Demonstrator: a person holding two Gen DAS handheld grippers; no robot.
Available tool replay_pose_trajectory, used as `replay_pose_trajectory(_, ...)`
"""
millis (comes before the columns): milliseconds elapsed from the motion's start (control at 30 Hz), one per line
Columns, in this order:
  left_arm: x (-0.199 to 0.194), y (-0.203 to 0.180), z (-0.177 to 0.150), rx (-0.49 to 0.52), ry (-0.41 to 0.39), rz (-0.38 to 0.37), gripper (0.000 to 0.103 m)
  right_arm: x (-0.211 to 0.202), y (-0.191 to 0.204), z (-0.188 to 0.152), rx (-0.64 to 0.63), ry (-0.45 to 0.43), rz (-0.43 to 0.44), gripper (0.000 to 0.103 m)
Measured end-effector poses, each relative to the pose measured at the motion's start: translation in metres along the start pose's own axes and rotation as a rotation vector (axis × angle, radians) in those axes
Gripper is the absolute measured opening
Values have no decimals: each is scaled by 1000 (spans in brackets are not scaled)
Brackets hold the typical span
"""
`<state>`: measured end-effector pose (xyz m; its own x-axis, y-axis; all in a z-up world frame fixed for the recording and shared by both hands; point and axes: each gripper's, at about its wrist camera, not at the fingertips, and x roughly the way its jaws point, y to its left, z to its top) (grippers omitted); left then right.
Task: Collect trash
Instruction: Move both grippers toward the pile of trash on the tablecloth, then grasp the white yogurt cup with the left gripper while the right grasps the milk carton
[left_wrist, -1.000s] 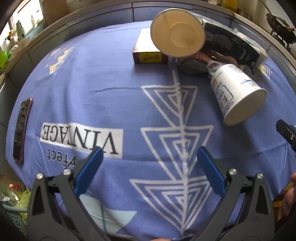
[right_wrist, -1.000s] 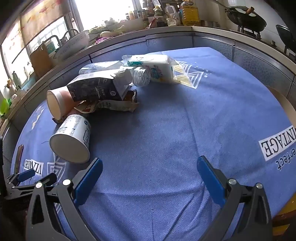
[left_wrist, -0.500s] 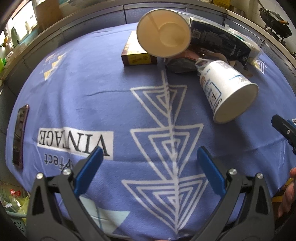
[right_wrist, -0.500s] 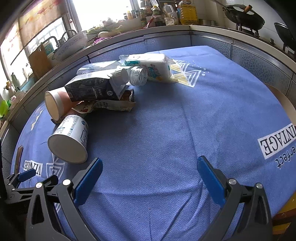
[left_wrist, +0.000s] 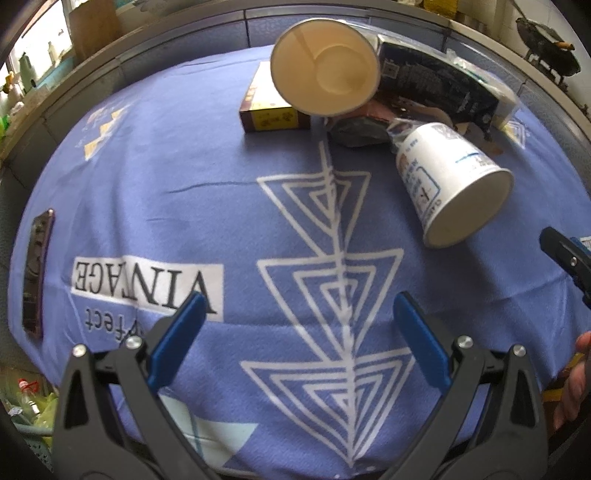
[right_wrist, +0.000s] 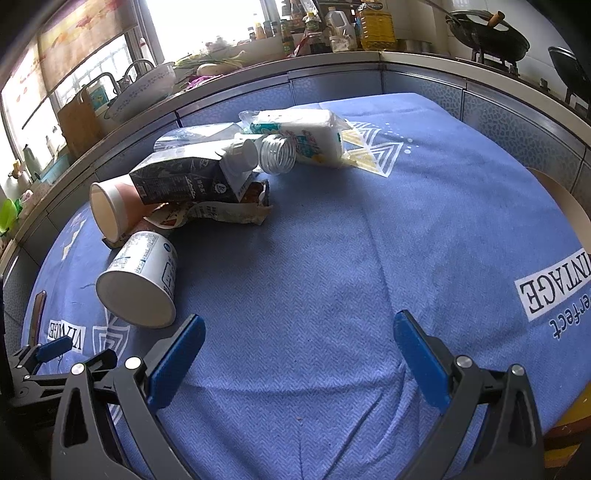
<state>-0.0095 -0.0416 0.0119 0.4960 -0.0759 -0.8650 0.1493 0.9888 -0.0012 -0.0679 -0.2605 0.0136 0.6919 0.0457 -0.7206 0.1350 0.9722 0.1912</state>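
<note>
i hold left gripper (left_wrist: 295, 325) spread, empty | right gripper (right_wrist: 295, 347) spread, empty | white cup (right_wrist: 138, 282) on its side on surface (right_wrist: 332, 258), rim nearest, likely first pick

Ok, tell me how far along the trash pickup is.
Nothing looks collected yet. The left gripper and right gripper are both open and empty above the blue tablecloth. Still left in the pile: the white cup on its side, the pink cup, the dark carton, the clear bottle, the tissue pack and the small box.
</note>
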Motion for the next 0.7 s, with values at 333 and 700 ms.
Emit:
replay_pose_trajectory(333,-30,15,17,135,-234,-197,86,-12,-5,31,-71,-82,38,66)
replay_pose_trajectory(700,9,-32,35,278,-197,-258,9,41,15,113,-149,-38,291,54)
